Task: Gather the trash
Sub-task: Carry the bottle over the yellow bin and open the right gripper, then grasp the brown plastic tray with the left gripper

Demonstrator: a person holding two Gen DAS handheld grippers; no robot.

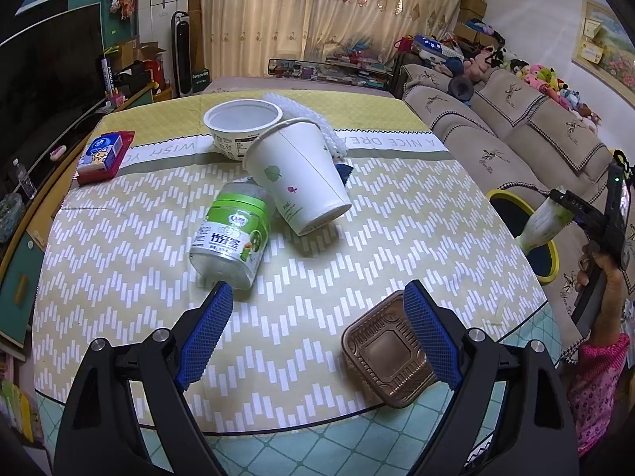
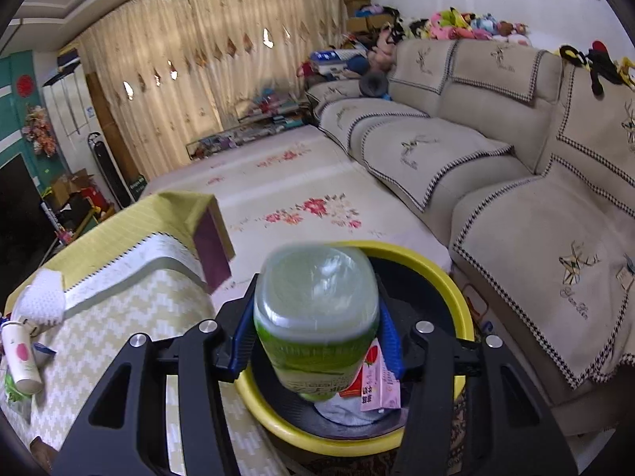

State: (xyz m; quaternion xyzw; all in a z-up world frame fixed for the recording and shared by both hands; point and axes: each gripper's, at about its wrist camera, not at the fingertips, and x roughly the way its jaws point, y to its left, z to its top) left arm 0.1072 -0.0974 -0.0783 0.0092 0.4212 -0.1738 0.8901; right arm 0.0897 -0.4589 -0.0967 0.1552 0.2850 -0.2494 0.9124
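Observation:
My left gripper is open above the table, holding nothing. A green-labelled jar lies on its side just beyond the left fingertip. A brown plastic tray lies by the right fingertip. A white paper cup lies tipped over, behind it a white bowl. My right gripper is shut on a green-labelled plastic bottle, held over the yellow-rimmed trash bin. The bin holds a pink carton and white paper. The right gripper also shows in the left wrist view.
A red box with a blue pack sits at the table's far left. Bubble wrap lies behind the cup. A beige sofa runs beside the bin. A floral rug covers the floor beyond.

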